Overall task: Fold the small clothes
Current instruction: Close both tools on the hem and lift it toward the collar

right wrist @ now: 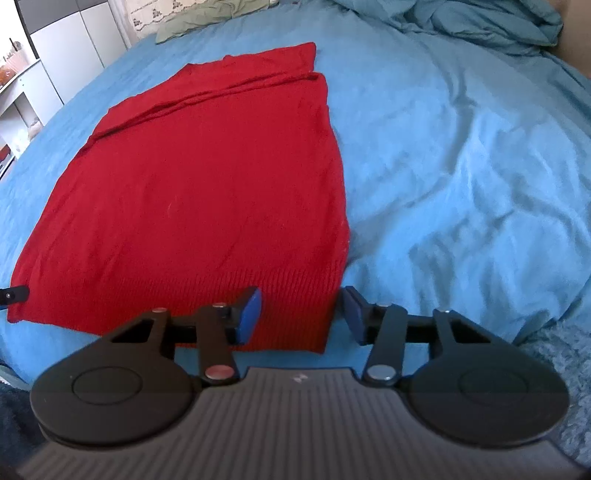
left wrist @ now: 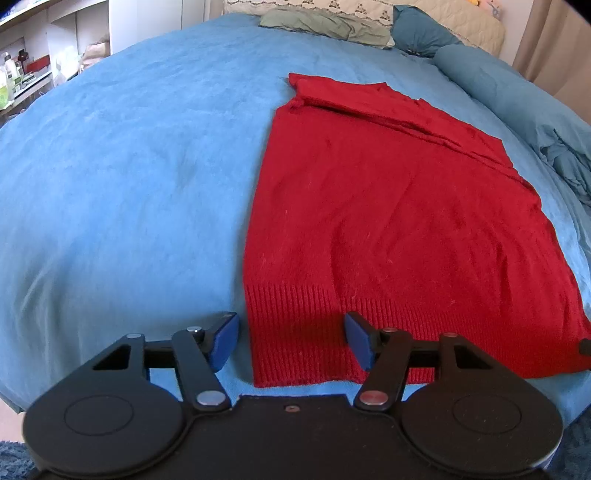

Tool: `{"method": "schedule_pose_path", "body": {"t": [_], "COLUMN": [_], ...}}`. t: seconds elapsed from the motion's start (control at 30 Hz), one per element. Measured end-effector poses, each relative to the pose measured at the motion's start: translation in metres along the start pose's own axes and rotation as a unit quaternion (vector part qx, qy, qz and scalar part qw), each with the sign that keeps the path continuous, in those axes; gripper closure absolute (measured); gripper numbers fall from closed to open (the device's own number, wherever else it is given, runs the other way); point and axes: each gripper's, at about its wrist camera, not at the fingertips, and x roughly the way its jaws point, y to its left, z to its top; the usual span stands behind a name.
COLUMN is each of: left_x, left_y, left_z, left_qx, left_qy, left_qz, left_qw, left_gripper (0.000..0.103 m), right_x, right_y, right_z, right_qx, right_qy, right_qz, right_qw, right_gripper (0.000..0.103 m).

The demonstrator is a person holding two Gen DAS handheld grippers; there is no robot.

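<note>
The left hand-held gripper [left wrist: 291, 338] was down at the near hem of the red sweater [left wrist: 388, 221], its 2 blue pads standing apart. The sweater's left bottom corner lay in the gap between them: one pad sat over the blue bedspread [left wrist: 122, 177] just outside the garment's side edge, the other over the ribbed hem. I could not tell whether either pad touched the knit; neither pressed on it, and nothing was clamped.

The right hand-held gripper [right wrist: 301, 314] was at the opposite bottom corner of the same sweater [right wrist: 207, 177]. Its jaws were also apart, a little narrower than the left pair. One pad hung above the ribbed band, the other just off the side edge over the bedspread [right wrist: 461, 166], so that corner ran between them, unpinched.

The sweater lay flat on the bed, stretching away ahead of both hand-held grippers, hem nearest them, with folded layers of red knit lying across its far end. Beyond it, well ahead of the left hand-held gripper, a green cloth [left wrist: 325, 24] rested near the head of the bed. A rumpled teal duvet [right wrist: 461, 22] was bunched far ahead of the right one.
</note>
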Motion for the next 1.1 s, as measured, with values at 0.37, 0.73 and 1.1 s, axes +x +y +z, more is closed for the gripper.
{"method": "schedule_pose_path", "body": {"t": [0.37,0.73,1.1], "left_x": [0.0,-0.041,-0.042], "left_y": [0.006,-0.001,-0.034], "left_z": [-0.002,0.025,0.196], "left_qx": [-0.022,-0.021,-0.036], "left_qy": [0.014,-0.029,-0.164], "left_qz": [-0.025,-0.045,-0.088], "left_qw": [0.9993,0.9983,0.9818], "left_gripper": [0.084,0.096,0.098], "right_x": [0.001,-0.025,-0.043], "right_y": [0.003,-0.004,0.003], "right_z": [-0.001,0.019,0.181], "right_qx": [-0.004,0.024,0.028], "right_qy": [0.004,-0.037,-0.153], "right_qz": [0.016,0.052,0.109], "right_qw": [1.0,0.998,0.982], "right_gripper": [0.073,0.081,0.083]}}
